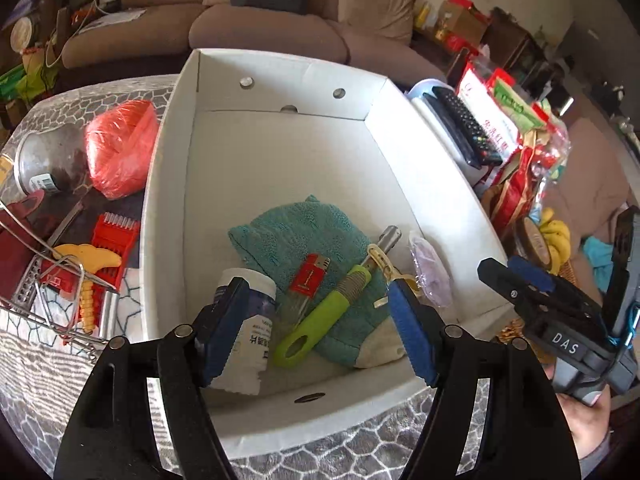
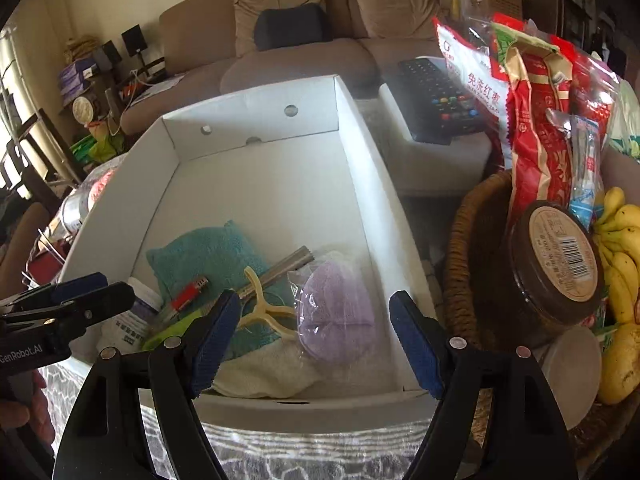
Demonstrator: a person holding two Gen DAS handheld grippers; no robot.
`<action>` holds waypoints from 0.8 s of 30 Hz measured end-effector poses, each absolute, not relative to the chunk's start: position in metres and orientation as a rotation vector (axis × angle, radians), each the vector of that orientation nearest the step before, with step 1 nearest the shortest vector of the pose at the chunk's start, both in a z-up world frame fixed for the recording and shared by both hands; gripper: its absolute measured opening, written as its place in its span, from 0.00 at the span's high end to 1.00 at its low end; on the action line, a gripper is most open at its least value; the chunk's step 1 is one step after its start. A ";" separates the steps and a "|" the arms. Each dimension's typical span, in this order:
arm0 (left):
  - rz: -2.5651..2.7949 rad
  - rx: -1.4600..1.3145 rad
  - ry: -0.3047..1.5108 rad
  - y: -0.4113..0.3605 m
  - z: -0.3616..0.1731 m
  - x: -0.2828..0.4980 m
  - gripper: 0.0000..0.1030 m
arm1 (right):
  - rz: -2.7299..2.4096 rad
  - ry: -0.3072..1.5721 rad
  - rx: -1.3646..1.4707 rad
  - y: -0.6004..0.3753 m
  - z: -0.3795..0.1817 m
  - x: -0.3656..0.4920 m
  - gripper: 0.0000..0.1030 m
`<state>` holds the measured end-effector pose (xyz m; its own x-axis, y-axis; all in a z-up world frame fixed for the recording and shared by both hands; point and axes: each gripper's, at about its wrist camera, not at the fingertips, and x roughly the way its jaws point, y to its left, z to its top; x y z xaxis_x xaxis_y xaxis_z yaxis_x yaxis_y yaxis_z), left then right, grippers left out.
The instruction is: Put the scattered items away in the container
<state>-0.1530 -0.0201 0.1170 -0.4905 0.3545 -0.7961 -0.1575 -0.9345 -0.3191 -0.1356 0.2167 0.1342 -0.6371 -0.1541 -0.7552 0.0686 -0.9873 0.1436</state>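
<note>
A white cardboard box (image 1: 404, 168) holds a teal towel (image 1: 304, 228), a red lighter (image 1: 310, 276), a green-handled tool (image 1: 320, 320), a white bottle (image 1: 250, 320), a cream clip (image 1: 384, 264) and a bagged purple puff (image 1: 432, 272). My left gripper (image 1: 316, 328) is open and empty over the box's near end. My right gripper (image 2: 312, 344) is open and empty over the box's near right corner, above the purple puff (image 2: 336, 312). The box (image 2: 360, 140), towel (image 2: 208, 256), lighter (image 2: 190, 294) and clip (image 2: 264, 312) also show in the right wrist view.
Left of the box lie a red-orange mesh bag (image 1: 120, 148), a jar (image 1: 44, 160), a red comb (image 1: 114, 236) and a wire rack (image 1: 60, 300). On the right are a remote (image 2: 440, 100), snack bags (image 2: 536, 128), a wicker basket (image 2: 460, 264), a brown jar (image 2: 556, 260) and bananas (image 2: 620, 248).
</note>
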 end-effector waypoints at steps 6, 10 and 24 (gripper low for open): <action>2.518 -1.313 -0.318 -0.078 0.146 -0.110 0.18 | -2.713 -0.250 1.197 0.208 0.169 -0.109 0.22; 2.561 -1.298 -0.292 -0.122 0.150 -0.082 0.00 | -2.665 -0.244 1.154 0.174 0.180 -0.087 0.20; 2.721 -1.376 -0.569 -0.305 0.135 -0.029 0.00 | -2.455 -0.169 1.107 0.013 0.173 -0.038 0.00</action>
